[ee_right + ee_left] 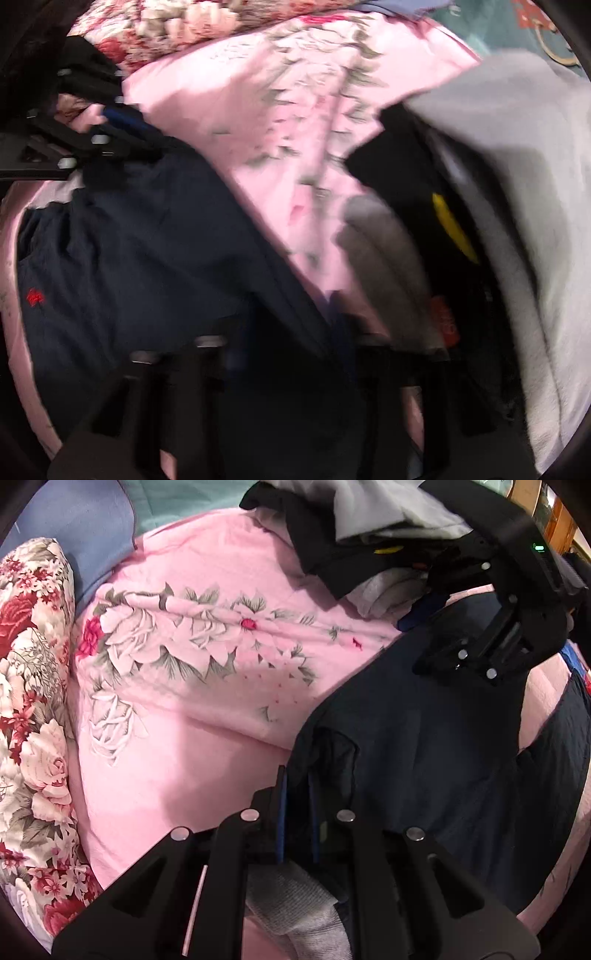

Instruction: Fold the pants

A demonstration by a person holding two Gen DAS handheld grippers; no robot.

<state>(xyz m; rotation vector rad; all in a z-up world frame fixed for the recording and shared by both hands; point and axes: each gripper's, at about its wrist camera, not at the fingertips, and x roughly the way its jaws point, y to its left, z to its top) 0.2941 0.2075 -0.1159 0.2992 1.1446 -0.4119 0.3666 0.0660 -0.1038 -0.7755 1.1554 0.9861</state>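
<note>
Dark navy pants [424,757] hang stretched between my two grippers above a pink bed cover. In the left wrist view my left gripper [297,782] is shut on one edge of the fabric, which is pinched between its blue pads [281,812]. My right gripper [454,661] holds the other end at the upper right. The right wrist view is blurred. There the pants [147,240], with a small red logo [35,297], run down into my right gripper [291,343], which is closed on the cloth. My left gripper [107,125] shows at the upper left.
The pink floral blanket [207,672] covers the bed. A red-and-white floral quilt [33,701] lies along its left side. A heap of black and grey clothes [351,524] sits at the far end. A grey knit garment [295,904] lies under my left gripper.
</note>
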